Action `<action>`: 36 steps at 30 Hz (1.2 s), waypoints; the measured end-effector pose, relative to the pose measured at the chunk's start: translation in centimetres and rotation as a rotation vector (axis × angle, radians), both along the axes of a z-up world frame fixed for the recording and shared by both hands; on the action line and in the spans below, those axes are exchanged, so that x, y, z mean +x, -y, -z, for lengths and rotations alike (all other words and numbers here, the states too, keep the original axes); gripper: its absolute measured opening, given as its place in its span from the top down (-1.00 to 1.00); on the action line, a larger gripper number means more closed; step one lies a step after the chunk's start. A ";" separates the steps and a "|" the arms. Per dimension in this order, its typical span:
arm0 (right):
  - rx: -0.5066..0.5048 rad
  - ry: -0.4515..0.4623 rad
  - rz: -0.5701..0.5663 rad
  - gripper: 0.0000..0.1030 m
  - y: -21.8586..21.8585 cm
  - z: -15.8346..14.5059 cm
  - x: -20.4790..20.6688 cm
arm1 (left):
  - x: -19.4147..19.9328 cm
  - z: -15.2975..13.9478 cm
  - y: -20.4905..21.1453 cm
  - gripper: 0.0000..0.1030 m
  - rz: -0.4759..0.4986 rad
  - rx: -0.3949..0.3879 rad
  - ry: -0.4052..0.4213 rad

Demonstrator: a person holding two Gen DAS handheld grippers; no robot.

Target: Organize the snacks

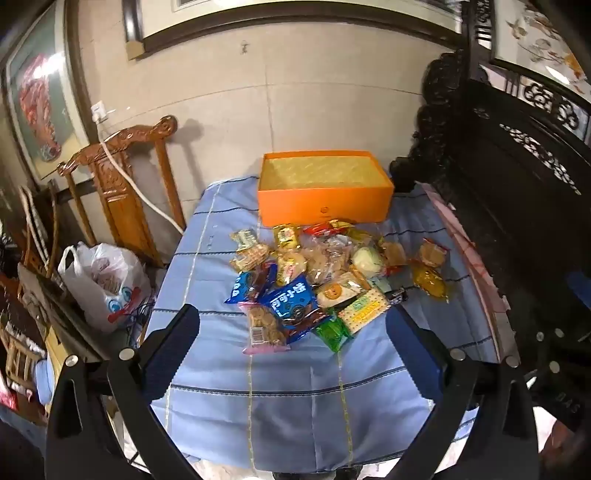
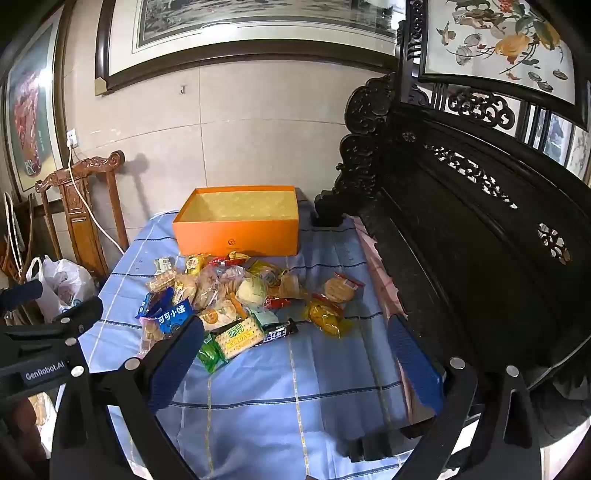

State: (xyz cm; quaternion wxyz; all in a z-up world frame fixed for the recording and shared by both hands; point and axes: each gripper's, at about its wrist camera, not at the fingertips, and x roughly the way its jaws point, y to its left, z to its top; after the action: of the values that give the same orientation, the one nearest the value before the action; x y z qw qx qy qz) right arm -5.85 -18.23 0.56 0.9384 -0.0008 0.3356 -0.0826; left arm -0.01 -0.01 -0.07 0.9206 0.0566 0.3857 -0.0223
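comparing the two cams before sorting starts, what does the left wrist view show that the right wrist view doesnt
Only the left wrist view: the left claw head-on, open and empty, and the blue bundle on the floor at its left edge. Only the right wrist view: the right claw, open and empty, and the flower panel above the dark carved bench. Both: the empty orange box, the snack pile and the blue cloth.

A beige tiled wall [image 2: 240, 129] carries dark-framed paintings [image 2: 258, 22], with a carved brown wooden chair [image 1: 122, 184] and a white socket [image 2: 72, 138] at its left and a black carved bench [image 2: 461, 221] along the right.
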 end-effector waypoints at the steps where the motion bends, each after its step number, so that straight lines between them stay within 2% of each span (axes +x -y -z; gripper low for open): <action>1: 0.000 -0.003 0.000 -0.93 0.0 0.0 0.1 | 0.0 0.1 0.1 -0.92 -0.001 0.001 -0.002; 4: -0.003 -0.006 -0.001 -0.93 0.0 0.0 0.3 | 0.2 0.6 -0.6 -0.92 -0.023 0.006 -0.018; 6: -0.002 -0.008 -0.002 -0.93 0.0 0.0 0.4 | 0.6 0.7 -1.6 -0.92 -0.052 -0.035 -0.032; 8: -0.003 -0.008 -0.002 -0.93 0.1 -0.1 0.5 | 0.5 0.7 -2.3 -0.92 -0.060 -0.044 -0.029; 12: -0.001 -0.010 -0.006 -0.93 0.2 0.2 1.1 | 1.4 0.7 -1.7 -0.92 -0.079 -0.020 -0.042; 36: -0.004 -0.020 -0.041 -0.93 -0.3 0.0 1.3 | 1.6 0.9 -2.4 -0.92 -0.112 -0.023 -0.051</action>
State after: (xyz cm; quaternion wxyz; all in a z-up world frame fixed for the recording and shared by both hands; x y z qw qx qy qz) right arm -4.52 -17.90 0.52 0.9365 -0.0102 0.3446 -0.0639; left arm 1.64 2.36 -0.97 0.9110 0.0236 0.4111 0.0231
